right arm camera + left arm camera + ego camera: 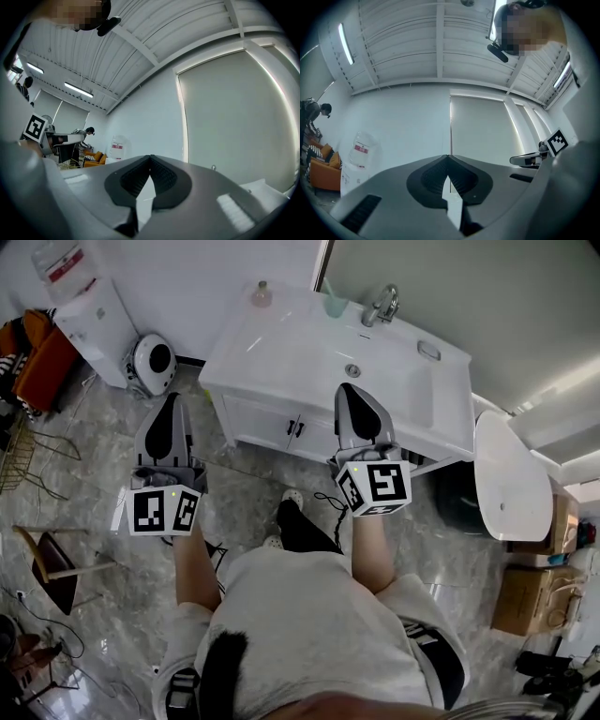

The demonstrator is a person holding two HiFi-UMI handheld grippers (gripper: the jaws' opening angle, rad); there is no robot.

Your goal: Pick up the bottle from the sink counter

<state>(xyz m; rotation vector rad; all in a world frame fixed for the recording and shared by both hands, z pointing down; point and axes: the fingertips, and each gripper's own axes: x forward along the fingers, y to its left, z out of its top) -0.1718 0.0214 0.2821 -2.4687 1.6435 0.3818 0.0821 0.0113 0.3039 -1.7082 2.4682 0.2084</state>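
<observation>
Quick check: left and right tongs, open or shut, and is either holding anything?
Left tongs: shut, nothing held.
Right tongs: shut, nothing held.

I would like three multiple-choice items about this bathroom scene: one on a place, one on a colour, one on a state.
1. Where on the sink counter does the bottle stand?
A. far left corner
B. beside the drain
C. near right edge

2. What colour is the cup near the faucet?
A. red
B. pale green
C. black

3. How is the right hand-held gripper?
A. shut on the bottle
B. wide open
C. shut and empty

Answers:
1 A: the head view shows it in that corner.
2 B: the cup looks pale green.
3 C: the right gripper view shows its jaws together, with nothing between.
</observation>
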